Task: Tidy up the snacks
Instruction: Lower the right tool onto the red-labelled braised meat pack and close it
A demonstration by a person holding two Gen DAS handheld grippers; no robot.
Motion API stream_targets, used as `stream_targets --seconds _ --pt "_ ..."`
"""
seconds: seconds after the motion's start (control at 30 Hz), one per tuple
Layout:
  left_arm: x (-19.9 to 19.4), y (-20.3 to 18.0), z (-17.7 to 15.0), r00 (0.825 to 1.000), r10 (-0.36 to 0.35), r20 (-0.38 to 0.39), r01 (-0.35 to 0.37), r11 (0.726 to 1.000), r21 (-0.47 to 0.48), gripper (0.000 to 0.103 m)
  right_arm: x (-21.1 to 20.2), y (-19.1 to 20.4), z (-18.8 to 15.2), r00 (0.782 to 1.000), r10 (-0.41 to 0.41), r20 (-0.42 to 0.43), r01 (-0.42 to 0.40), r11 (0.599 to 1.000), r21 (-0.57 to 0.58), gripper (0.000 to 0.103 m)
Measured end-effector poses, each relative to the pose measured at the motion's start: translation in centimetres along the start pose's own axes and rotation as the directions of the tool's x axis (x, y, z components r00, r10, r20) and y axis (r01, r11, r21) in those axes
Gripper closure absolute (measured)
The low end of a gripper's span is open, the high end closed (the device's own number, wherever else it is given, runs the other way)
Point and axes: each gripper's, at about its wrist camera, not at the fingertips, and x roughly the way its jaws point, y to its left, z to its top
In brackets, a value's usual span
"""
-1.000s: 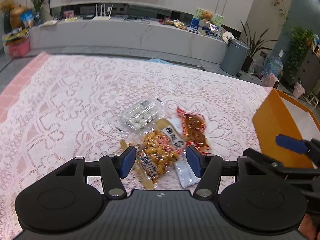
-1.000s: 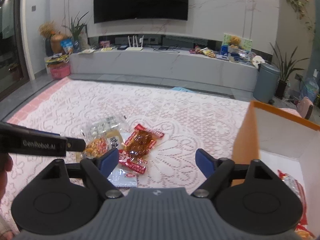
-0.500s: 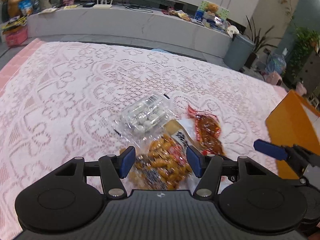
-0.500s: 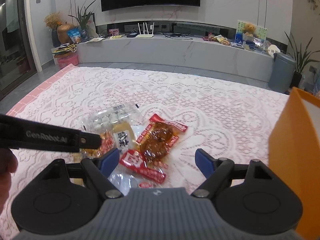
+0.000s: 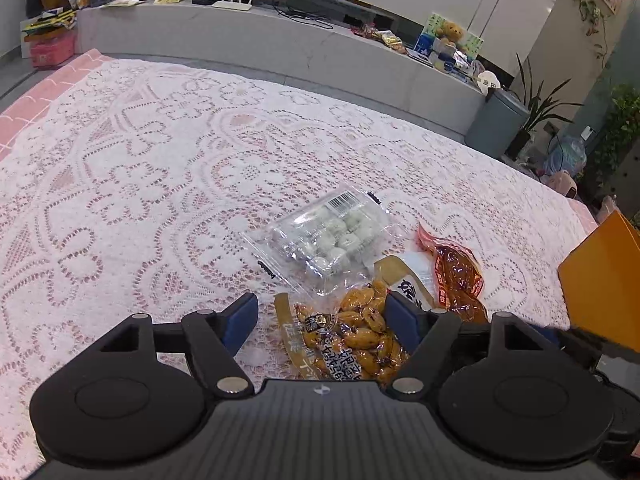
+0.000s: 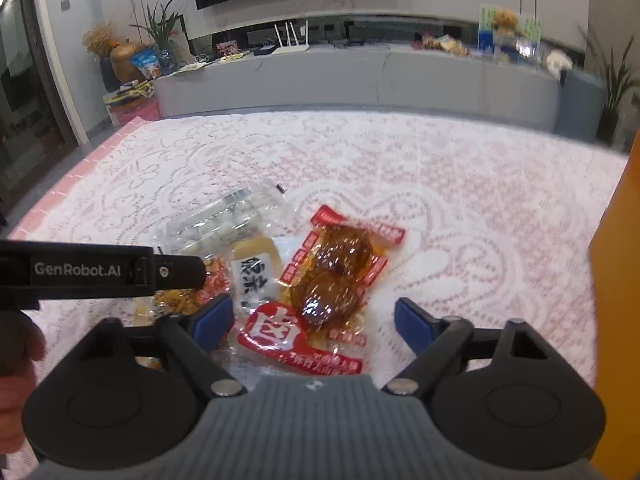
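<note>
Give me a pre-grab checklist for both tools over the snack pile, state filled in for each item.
1. Left tool open: ok.
2. Peanut packet between the left tool's fingers: ok.
3. Right tool open: ok.
4. Red meat packet between the right tool's fingers: ok.
5. Targets free of neighbours: not ok; packets overlap, with the clear tray pack beside them.
6. Orange box has room: cannot tell, inside hidden.
</note>
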Motion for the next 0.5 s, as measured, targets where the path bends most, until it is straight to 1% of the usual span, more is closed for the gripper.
stream_targets --seconds 0.03,0.07,0.13,0.23,0.3,0.37,0.4,0.43,0.5 --pt "0.0 -0.1 0.0 1.0 -0.001 0.0 0.001 1.0 -0.001 0.018 0.0 -0.2 0.0 1.0 0.02 -0.008 -0.019 0.999 0.025 0.028" --pt "0.0 -0.1 0.1 1.0 -0.005 -0.002 0.005 1.0 -0.001 0.019 -0.1 -0.3 0.0 1.0 0.02 -0.016 -0.02 0.999 0.038 0.029" --pt "-0.1 0.0 0.0 1.0 -0.026 -0.01 0.026 1.0 -0.006 0.024 -0.2 -0.1 0.1 0.999 0.026 -0.026 -0.025 0.999 0.032 0.033" --pt "-0.5 0.0 0.0 0.998 -0.056 -0.03 0.056 0.998 -0.016 0.033 -0.9 0.0 0.1 0.999 0.023 -0.032 -0.022 0.999 0.027 0.036" --pt "-0.9 -0.2 -0.3 0.997 -0.068 -0.04 0.067 0.998 -0.007 0.039 -1.4 0.2 0.1 0.999 0.023 -0.042 -0.022 1.0 0.015 0.036" --pt "-1.4 -0.5 -0.7 0.997 -0.06 -0.041 0.061 0.998 0.008 0.045 -2.0 0.4 -0.1 0.999 0.013 -0.053 -0.013 1.0 -0.005 0.038" --pt "-1.8 -0.6 -0.9 0.997 -0.06 -0.043 0.06 0.998 0.011 0.051 -2.4 0.5 -0.2 0.998 0.008 -0.057 -0.009 1.0 -0.019 0.039" --pt "-2.1 -0.6 -1.0 0.997 -0.063 -0.049 0.063 0.998 0.009 0.055 -2.8 0.6 -0.3 0.998 0.005 -0.061 -0.007 1.0 -0.03 0.04" --pt "-2.5 -0.6 -1.5 0.994 -0.077 -0.08 0.077 0.997 -0.005 0.056 -3.6 0.7 -0.7 0.997 0.007 -0.079 -0.011 0.998 -0.054 0.041"
